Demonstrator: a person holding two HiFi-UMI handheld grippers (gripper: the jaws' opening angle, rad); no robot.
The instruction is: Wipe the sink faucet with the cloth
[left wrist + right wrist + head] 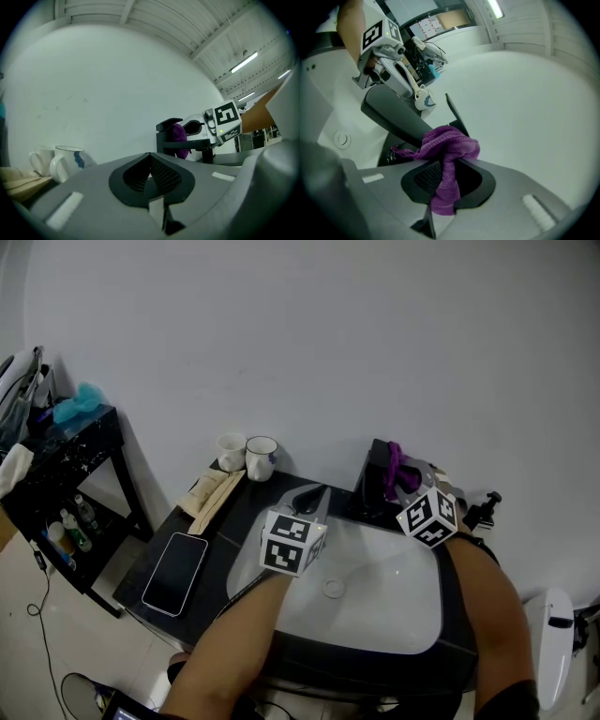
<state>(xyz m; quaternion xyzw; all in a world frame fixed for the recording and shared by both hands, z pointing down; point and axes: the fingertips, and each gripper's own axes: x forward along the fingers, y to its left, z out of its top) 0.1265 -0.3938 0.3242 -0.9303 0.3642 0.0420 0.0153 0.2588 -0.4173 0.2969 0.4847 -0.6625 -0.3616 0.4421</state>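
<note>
Right tool (440, 186) clamps purple cloth (451, 144) at faucet (393, 119); left tool (151, 182) closed, empty

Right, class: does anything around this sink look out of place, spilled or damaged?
Nothing is spilled or damaged. Only the smartphone stands out: it lies near the front edge of the counter, beside the basin, where water could reach it.

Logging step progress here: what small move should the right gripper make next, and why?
Probably slide the purple cloth along the spout of the black faucet: the right gripper is shut on the cloth, which seems to rest against the faucet.
</note>
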